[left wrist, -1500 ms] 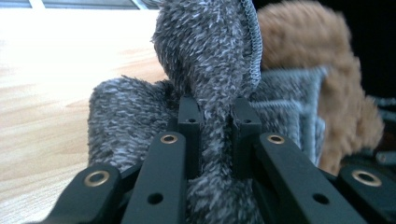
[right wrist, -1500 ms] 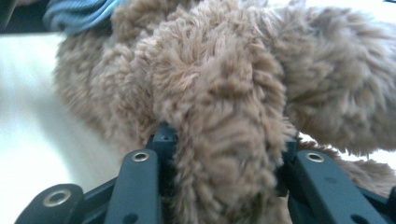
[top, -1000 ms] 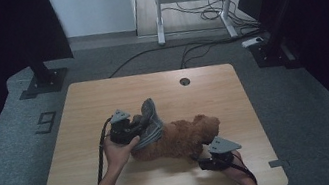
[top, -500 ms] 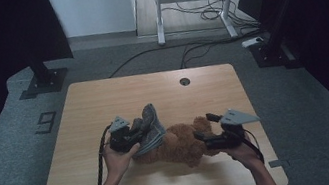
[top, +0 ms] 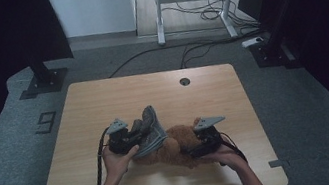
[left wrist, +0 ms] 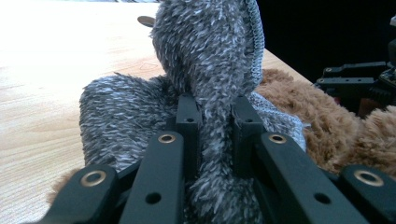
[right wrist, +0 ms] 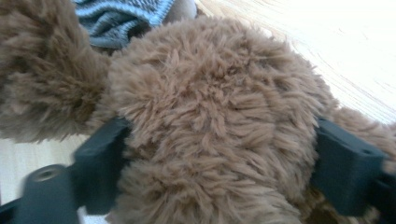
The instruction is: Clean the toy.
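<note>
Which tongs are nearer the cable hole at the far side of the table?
Left, slightly. The left tongs, shut on the grey knit garment, sit nearer the cable hole; the right tongs, around the brown plush toy, sit closer to the person.

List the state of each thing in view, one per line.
Grey fuzzy garment: partly on the plush toy, a fold pinched and pulled up by the left gripper.
Brown plush toy: lying on the table, a rounded part between the right gripper's fingers.
Left gripper: shut on the garment.
Right gripper: fingers wide around the toy, touching its fur.
Table: bare wood around the toy.
</note>
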A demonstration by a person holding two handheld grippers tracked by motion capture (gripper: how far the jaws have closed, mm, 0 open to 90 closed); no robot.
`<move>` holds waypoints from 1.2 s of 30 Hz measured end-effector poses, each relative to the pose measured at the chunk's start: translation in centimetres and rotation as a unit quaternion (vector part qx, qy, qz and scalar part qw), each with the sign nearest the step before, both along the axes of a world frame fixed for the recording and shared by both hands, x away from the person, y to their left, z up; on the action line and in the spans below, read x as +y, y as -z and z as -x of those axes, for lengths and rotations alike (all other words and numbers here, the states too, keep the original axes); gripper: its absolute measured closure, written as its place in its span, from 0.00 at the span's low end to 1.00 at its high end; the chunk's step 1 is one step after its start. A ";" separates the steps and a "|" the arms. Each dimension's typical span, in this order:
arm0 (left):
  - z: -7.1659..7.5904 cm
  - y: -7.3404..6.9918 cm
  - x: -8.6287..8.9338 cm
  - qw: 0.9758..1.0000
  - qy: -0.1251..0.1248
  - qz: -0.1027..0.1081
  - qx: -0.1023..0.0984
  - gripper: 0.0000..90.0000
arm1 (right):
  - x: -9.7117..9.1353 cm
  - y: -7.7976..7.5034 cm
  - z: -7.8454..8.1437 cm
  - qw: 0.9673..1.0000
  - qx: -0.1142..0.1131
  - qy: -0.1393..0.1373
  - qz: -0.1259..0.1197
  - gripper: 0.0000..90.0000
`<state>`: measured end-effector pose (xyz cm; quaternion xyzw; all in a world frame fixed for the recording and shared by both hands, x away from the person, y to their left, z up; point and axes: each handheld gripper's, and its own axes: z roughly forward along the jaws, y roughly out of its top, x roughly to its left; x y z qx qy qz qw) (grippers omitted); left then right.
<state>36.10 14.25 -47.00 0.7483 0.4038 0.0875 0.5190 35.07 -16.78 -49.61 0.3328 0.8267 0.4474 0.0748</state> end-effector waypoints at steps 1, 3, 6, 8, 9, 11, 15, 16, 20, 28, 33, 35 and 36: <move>0.0 0.0 0.0 1.000 0.000 0.000 0.000 0.86 | 0.0 0.1 0.1 1.000 -0.004 0.002 0.004 0.27; 0.0 0.0 0.0 1.000 0.000 0.000 0.000 0.86 | 0.0 0.2 0.2 1.000 -0.008 0.001 0.007 0.38; 0.1 -0.1 0.1 1.000 -0.002 0.002 -0.001 0.86 | 0.1 0.0 0.7 0.999 -0.033 -0.001 0.014 0.53; 0.0 -0.2 0.3 1.000 -0.001 0.008 0.001 0.86 | 0.4 -0.2 1.2 0.998 -0.057 0.002 0.023 0.58; 0.0 -0.3 0.4 1.000 0.000 0.010 0.002 0.86 | 0.4 -0.4 1.3 0.997 -0.067 0.003 0.027 0.59; -0.2 -0.8 0.6 1.000 0.000 0.010 0.001 0.86 | 0.5 -0.7 1.5 0.996 -0.089 0.010 0.029 0.63; -0.9 -2.0 0.8 1.000 -0.010 0.015 -0.010 0.86 | 0.7 -1.0 1.1 0.989 -0.142 0.041 0.028 0.66; -1.1 -2.3 0.9 1.000 -0.012 0.018 -0.012 0.86 | 0.7 -1.0 1.0 0.987 -0.151 0.050 0.025 0.66; -1.5 -2.8 1.4 0.999 -0.019 0.025 -0.017 0.86 | 0.5 -1.1 0.3 0.977 -0.202 0.060 0.033 0.64; -0.3 -2.6 4.2 0.999 -0.034 0.026 -0.016 0.85 | -1.0 1.4 -0.2 0.977 -0.208 0.040 0.017 0.59; 0.7 -2.4 6.5 0.999 -0.051 0.004 -0.014 0.85 | -0.9 1.6 0.3 0.976 -0.214 0.036 0.026 0.53; 1.3 -2.1 7.7 0.998 -0.055 -0.010 -0.008 0.84 | -1.0 1.7 0.4 0.976 -0.213 0.036 0.025 0.51; 1.5 -1.9 8.0 0.998 -0.057 -0.014 -0.006 0.84 | -1.0 1.8 0.4 0.976 -0.213 0.037 0.022 0.50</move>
